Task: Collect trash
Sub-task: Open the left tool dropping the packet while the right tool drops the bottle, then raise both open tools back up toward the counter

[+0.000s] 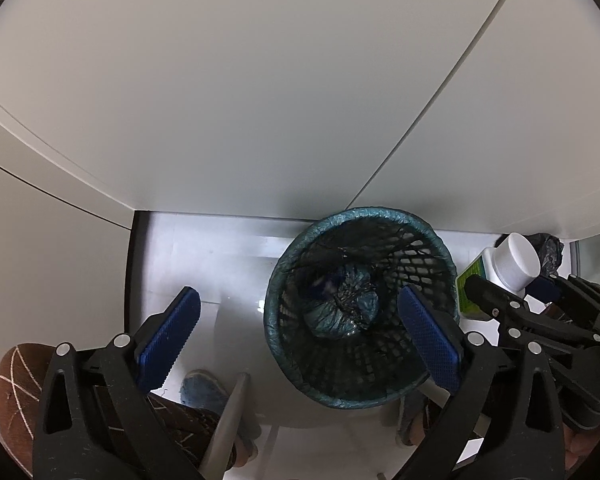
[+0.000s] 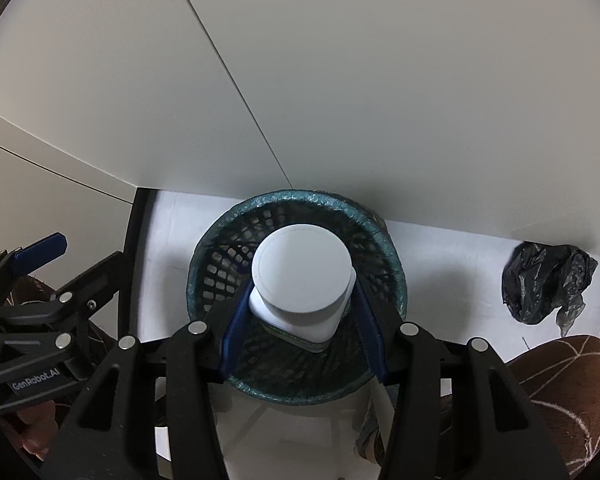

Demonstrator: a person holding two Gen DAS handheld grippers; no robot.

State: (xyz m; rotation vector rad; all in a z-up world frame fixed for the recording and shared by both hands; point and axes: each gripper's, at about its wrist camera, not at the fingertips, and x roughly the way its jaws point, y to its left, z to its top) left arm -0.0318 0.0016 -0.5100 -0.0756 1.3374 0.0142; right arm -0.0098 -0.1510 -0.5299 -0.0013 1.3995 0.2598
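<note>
the right claw points steeply down and is clamped on a white bottle, its blue pads pressed against the bottle's two sides. the bottle has a wide round white cap facing the camera and a green label on its body, seen from the left wrist view. the bottle hangs directly over the mouth of a black mesh wastebasket.

the left claw also points steeply down, its blue pads spread wide with nothing between them. one pad sits over the pale floor to the left of the wastebasket, the other over the basket's right side. a hand holds the left claw's black body at the lower left of the right wrist view.

the wastebasket stands on the floor just beside a white cabinet front. a teal plastic liner is folded over its rim. inside, at the bottom, lies a scrunched teal bag bundle with something dark blue beside it; what that is cannot be told.

below the claws are brown trouser legs with thin pale lines and slippers on the floor.

farther right, well apart from the wastebasket, a crumpled black plastic bag lies on the floor close to the cabinet base.
</note>
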